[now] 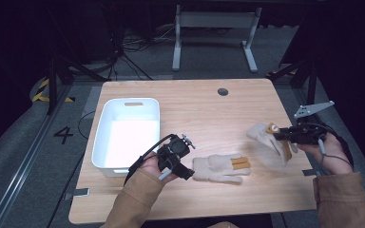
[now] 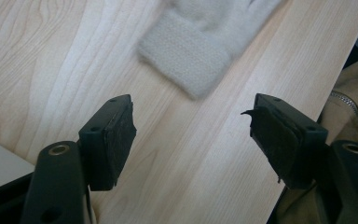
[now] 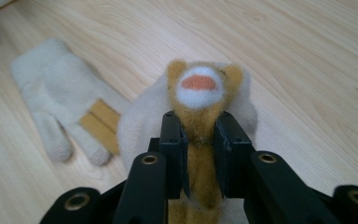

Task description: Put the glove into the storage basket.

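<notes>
— Two grippers, two different states. How does the right gripper stand?

— Its jaws are pinched together on a cream knitted glove with a mustard-yellow animal-face fingertip. In the high view that glove hangs off the wooden table with a pale grain, toward its right edge, the body drooping below the jaws.

— And the left gripper?

— Jaws wide apart, nothing between them. Bare wood shows in the gap, and just ahead lies the ribbed cuff of the second cream knitted glove with mustard-yellow finger patches, flat on the table.

— Which way does that glove run?

— Seen from above, the flat glove lies lengthwise across the table, cuff pointing at the left gripper, fingers pointing toward the right gripper. So the cuff is the near end, just beside the left jaws, while the right hand is well apart from it and already occupied.

— So the left hand is the one to take it?

— I'd judge so. A short push forward along the glove's long axis would bring the cuff between the open jaws. The white rectangular plastic bin sits on the far side of the left hand, near it, a likely place for both gloves.
</notes>
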{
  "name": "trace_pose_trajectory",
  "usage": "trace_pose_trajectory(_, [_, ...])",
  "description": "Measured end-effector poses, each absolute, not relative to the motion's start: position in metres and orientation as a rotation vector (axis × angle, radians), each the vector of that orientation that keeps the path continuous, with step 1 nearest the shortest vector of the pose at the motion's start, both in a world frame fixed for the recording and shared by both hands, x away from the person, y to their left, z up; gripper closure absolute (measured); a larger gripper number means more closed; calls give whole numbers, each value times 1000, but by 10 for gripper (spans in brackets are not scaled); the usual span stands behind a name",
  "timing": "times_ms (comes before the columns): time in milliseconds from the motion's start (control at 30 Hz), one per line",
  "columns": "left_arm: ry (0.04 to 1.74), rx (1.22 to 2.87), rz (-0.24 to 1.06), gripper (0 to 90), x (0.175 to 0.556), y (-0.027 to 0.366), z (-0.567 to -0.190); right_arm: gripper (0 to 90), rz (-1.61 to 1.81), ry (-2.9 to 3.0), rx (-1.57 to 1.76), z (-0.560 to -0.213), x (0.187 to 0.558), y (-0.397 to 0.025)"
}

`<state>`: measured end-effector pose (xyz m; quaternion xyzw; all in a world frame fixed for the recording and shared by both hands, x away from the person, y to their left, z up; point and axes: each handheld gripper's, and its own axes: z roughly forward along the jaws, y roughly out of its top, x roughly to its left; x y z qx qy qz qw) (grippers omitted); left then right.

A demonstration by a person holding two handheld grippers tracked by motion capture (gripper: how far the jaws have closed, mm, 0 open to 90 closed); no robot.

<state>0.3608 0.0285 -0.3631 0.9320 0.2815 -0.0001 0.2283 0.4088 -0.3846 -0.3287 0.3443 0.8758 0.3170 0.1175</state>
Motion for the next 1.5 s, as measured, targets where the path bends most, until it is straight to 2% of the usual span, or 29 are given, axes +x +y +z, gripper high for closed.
trace_pose_trajectory(1500, [886,2544,12,315,344,58,-368,748,963,2844,369,-330,411,-278])
